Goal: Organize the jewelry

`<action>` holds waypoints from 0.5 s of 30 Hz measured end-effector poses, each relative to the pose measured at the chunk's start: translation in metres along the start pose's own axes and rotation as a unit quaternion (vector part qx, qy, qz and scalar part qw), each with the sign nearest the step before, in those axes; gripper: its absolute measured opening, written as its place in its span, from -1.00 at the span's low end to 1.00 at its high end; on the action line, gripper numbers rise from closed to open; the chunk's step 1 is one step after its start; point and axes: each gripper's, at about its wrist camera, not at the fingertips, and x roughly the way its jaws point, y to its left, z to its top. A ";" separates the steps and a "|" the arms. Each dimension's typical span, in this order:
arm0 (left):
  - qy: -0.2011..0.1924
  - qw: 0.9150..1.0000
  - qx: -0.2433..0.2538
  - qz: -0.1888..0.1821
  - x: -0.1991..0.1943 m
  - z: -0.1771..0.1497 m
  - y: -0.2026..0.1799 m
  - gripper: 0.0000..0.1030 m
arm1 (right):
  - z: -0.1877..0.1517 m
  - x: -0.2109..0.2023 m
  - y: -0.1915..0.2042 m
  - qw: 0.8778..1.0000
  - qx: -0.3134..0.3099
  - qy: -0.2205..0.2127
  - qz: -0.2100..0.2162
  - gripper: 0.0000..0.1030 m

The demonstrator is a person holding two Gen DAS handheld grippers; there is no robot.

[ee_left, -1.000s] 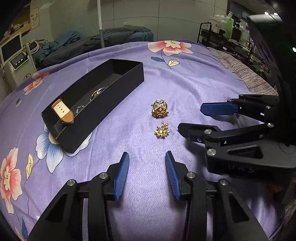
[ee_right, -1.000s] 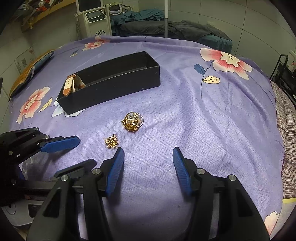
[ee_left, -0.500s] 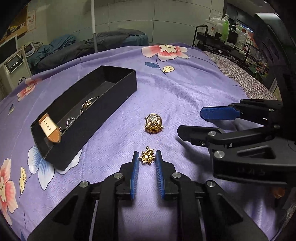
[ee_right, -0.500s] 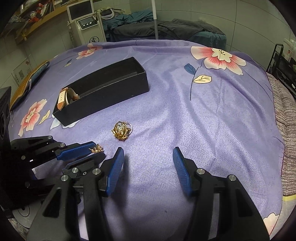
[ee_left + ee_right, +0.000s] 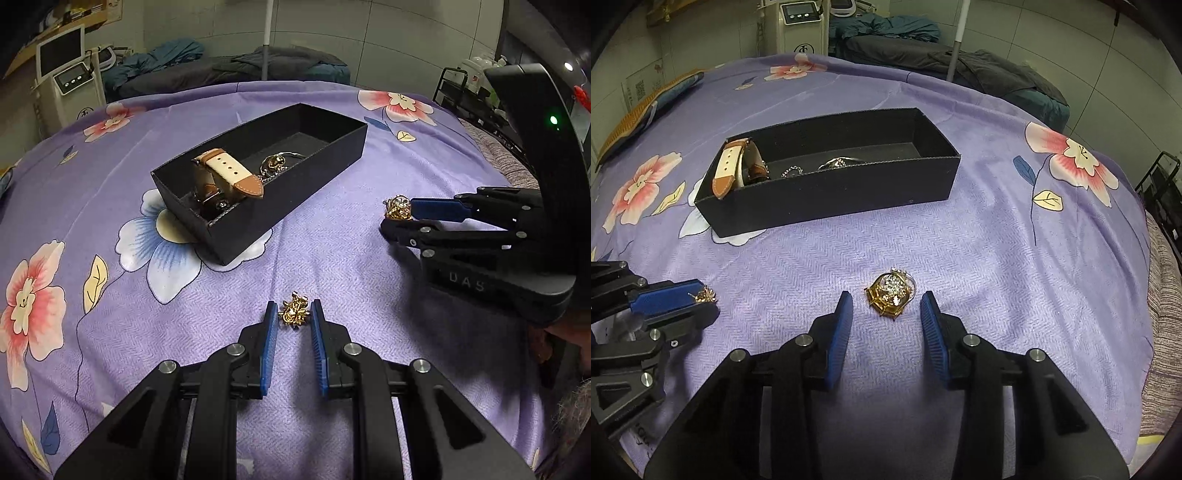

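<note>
My left gripper [image 5: 294,304] is shut on a small gold brooch [image 5: 294,313] just above the purple cloth; in the right wrist view it [image 5: 707,299] shows the same brooch [image 5: 703,295] at its tip. A larger gold brooch with clear stones [image 5: 892,293] lies on the cloth between the blue pads of my right gripper [image 5: 885,295]. Those jaws are closing, with a small gap still showing on each side. The black open box [image 5: 325,162] [image 5: 831,195] lies beyond both grippers and holds a tan-strapped watch [image 5: 225,171] [image 5: 733,170] and silver and gold pieces [image 5: 836,163].
A purple floral cloth [image 5: 1015,258] covers the whole surface. A white machine with a screen [image 5: 68,79] and dark bedding [image 5: 979,70] stand behind it, and a metal rack [image 5: 469,96] stands at the far right. A striped fabric [image 5: 1160,295] borders the right edge.
The left jaws closed around the small brooch and carried it toward the box. The right gripper slid up to the large brooch, which now sits between its narrowing jaws.
</note>
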 end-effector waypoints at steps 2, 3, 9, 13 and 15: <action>-0.001 1.000 0.002 0.001 0.000 0.000 -0.001 -0.65 | 0.000 0.000 -0.003 1.000 0.012 0.001 0.003 -0.56; -0.001 1.000 0.003 0.001 0.000 -0.001 -0.002 -0.65 | 0.000 -0.001 -0.005 1.000 0.019 0.000 0.007 -0.56; -0.002 1.000 0.001 -0.002 0.000 -0.002 0.000 -0.65 | -0.009 -0.008 -0.021 0.996 0.071 -0.006 0.055 -0.56; -0.001 1.000 0.003 -0.003 -0.001 -0.003 -0.001 -0.65 | -0.016 -0.015 -0.031 0.993 0.095 -0.006 0.071 -0.56; 0.000 1.000 0.002 -0.003 -0.002 -0.003 -0.001 -0.65 | -0.020 -0.019 -0.032 0.993 0.096 -0.004 0.074 -0.56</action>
